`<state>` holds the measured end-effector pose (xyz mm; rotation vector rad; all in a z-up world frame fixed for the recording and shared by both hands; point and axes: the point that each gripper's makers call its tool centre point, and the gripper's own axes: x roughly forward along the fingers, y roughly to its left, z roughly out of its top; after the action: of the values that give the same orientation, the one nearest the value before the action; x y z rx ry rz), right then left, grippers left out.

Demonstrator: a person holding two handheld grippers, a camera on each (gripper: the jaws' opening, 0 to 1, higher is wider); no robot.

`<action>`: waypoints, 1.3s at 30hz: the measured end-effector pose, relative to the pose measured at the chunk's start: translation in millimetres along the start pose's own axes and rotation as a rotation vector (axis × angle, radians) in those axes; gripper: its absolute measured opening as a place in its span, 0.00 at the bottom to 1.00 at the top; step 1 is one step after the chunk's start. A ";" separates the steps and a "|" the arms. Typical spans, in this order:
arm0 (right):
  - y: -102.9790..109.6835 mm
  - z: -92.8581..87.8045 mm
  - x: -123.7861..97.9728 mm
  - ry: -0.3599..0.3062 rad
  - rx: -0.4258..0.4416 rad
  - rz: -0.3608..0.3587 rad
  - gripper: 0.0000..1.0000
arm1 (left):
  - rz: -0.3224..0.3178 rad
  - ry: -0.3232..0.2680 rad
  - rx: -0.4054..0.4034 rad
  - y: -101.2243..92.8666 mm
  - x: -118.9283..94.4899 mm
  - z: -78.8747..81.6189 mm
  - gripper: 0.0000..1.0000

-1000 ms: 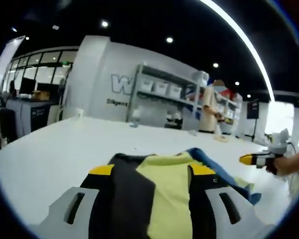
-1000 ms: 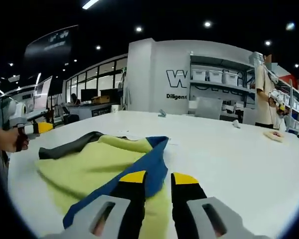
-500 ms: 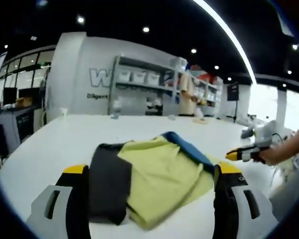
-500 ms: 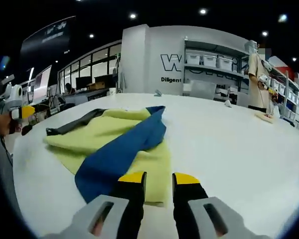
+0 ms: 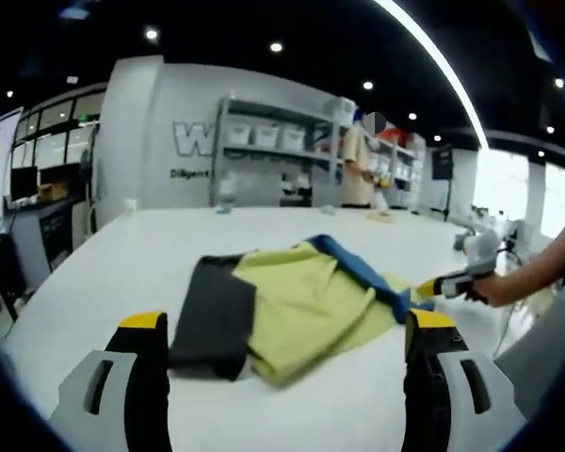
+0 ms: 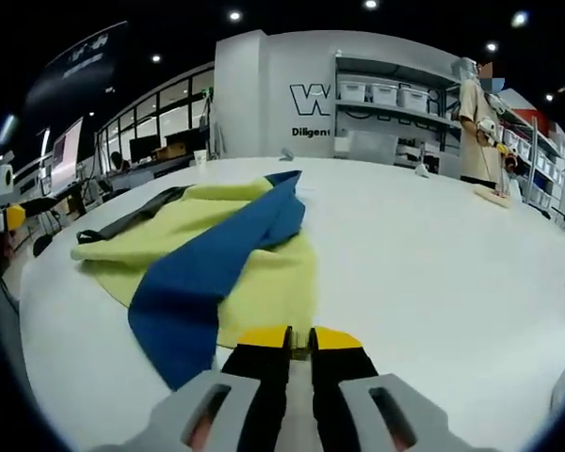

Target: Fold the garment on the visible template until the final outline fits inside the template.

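Your yellow-green, blue and dark grey fabric garment [image 5: 292,306] lies crumpled on the white counter [image 6: 433,254], ahead of both tools. Your left gripper [image 5: 287,325] has its yellow-tipped fingers [image 5: 141,325] spread wide apart, holding nothing. Your right gripper [image 6: 299,337] has its fingers [image 6: 264,337] nearly closed at the garment's near edge; whether they pinch cloth, I cannot tell.

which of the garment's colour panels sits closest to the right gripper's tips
The blue panel: it runs as a diagonal strip to just left of the right gripper, nearer than the dark grey panel at the garment's far edge.
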<state>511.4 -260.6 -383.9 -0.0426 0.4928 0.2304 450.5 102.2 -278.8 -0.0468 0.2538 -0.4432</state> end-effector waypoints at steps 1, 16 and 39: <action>-0.4 0.1 0.0 0.000 0.010 -0.006 0.00 | 0.005 -0.001 0.001 0.9 -3.1 0.6 0.99; 19.5 -15.3 -55.6 0.000 0.113 0.077 0.00 | -0.018 0.063 0.036 -7.2 -9.5 -15.5 0.97; -8.1 -28.4 -105.7 -0.015 0.207 0.041 0.00 | -0.296 0.308 0.290 -49.1 12.6 -70.8 0.65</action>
<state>409.6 -293.3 -359.1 0.1712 0.5003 0.2187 423.1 53.2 -345.4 0.2735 0.4864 -0.7800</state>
